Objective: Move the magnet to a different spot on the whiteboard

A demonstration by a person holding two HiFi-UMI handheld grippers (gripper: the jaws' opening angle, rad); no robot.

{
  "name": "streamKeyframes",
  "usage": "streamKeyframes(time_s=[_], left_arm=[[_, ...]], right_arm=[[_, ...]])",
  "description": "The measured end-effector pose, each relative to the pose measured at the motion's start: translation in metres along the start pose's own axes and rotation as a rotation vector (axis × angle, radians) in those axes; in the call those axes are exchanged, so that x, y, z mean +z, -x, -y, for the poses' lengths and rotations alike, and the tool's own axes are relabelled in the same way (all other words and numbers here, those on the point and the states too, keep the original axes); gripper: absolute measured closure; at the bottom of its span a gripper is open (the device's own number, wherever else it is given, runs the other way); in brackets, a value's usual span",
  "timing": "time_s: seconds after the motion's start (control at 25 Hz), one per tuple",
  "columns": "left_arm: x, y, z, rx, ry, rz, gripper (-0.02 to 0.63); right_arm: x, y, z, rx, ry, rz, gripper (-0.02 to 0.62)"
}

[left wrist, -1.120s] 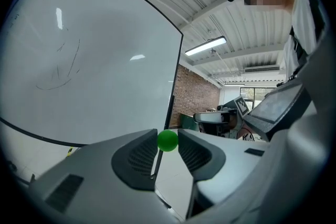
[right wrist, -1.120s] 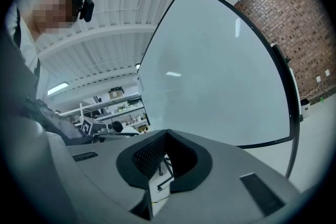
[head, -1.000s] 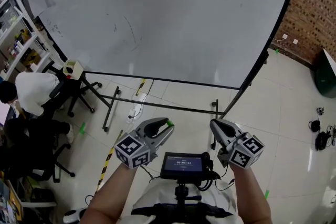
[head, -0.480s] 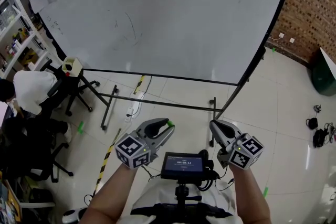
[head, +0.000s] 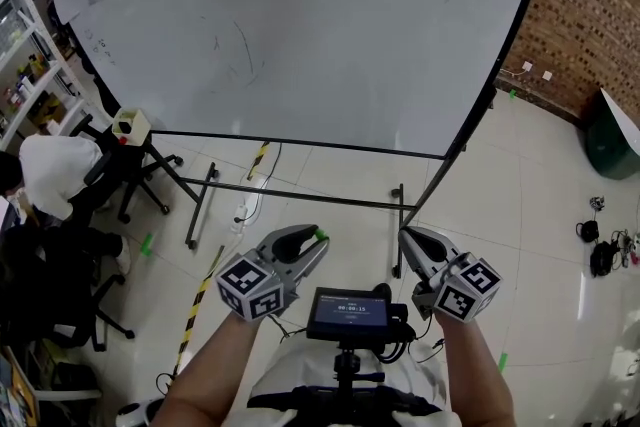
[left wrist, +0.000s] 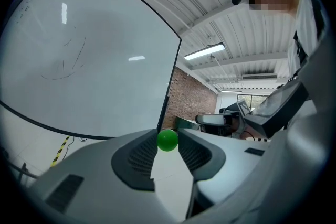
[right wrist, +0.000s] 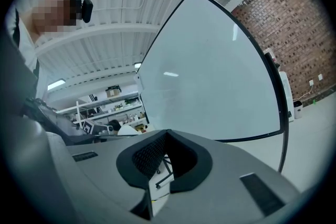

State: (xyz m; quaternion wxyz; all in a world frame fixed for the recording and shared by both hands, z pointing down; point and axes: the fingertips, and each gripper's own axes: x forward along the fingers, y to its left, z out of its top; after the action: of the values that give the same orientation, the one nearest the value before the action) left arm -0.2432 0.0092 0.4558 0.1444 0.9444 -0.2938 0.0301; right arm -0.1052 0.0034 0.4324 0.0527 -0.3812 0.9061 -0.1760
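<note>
A large whiteboard (head: 330, 25) on a wheeled stand fills the upper head view, some way ahead of both grippers; faint pen marks show on it. A small green ball magnet (left wrist: 168, 140) sits pinched between the tips of my left gripper (left wrist: 168, 144). In the head view the left gripper (head: 305, 243) is held low at centre left, with the magnet (head: 322, 235) a green dot at its tip. My right gripper (head: 408, 238) is beside it at centre right. Its jaws meet at the tips (right wrist: 167, 134) with nothing between them. The whiteboard (right wrist: 210, 71) stands beyond it.
A person in white (head: 55, 173) sits at the left among office chairs and shelves. The stand's black legs (head: 200, 205) spread over the tiled floor. A brick wall (head: 590, 5) is at the right. A small screen (head: 348, 311) sits between my forearms.
The head view has drifted slightly, so the whiteboard and floor sit a little further left and up. Both grippers keep their places and grips.
</note>
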Motion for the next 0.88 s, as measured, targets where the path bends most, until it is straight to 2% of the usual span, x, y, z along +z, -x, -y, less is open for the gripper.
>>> streamKeyframes(time_s=[0.24, 0.64, 0.88], left_arm=[[-0.003, -0.003, 0.008, -0.049, 0.044, 0.006, 0.469], [-0.014, -0.009, 0.009, -0.091, 0.038, -0.023, 0.468], [-0.016, -0.014, 0.01, -0.083, -0.019, -0.048, 0.468]], right_arm=[[-0.002, 0.005, 0.0, -0.022, -0.005, -0.001, 0.563], [-0.006, 0.012, 0.002, -0.062, -0.009, -0.006, 0.563], [-0.003, 0.012, 0.006, -0.072, -0.007, -0.007, 0.563]])
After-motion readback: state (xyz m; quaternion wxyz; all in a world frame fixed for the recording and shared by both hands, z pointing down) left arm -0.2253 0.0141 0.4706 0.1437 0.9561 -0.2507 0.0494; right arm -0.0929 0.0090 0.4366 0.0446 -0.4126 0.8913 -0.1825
